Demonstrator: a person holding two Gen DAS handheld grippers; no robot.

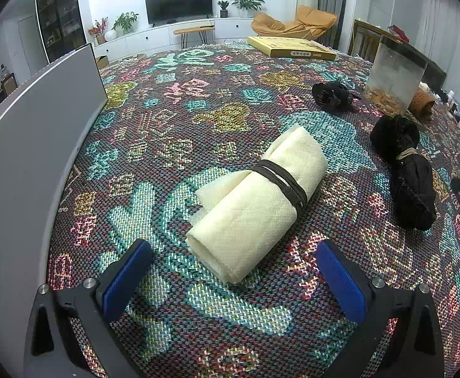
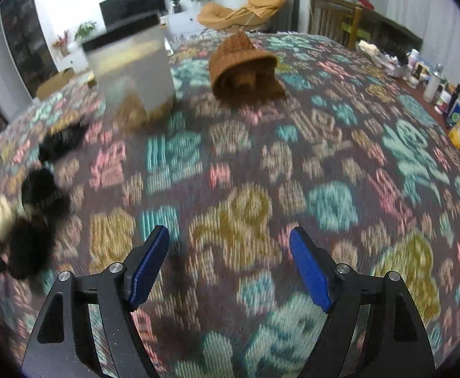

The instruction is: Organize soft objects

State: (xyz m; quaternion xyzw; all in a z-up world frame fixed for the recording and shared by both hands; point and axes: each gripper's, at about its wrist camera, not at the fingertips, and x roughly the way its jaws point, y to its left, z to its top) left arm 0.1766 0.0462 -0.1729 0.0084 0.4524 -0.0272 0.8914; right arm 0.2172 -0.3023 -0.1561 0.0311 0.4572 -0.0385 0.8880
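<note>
One cream towel roll (image 1: 258,203), bound with a black band, is lying on the patterned bench (image 1: 173,119) just ahead of the left tool (image 1: 233,272), whose jaws are gaping wide and holding nothing. Two black bundles (image 1: 408,173) (image 1: 332,94) are lying to its right, near one clear box (image 1: 395,75). Only the right wrist view is showing the whole brown knitted hat (image 2: 245,69), sitting well beyond the right tool (image 2: 230,261), which is also spread wide and empty.
</note>
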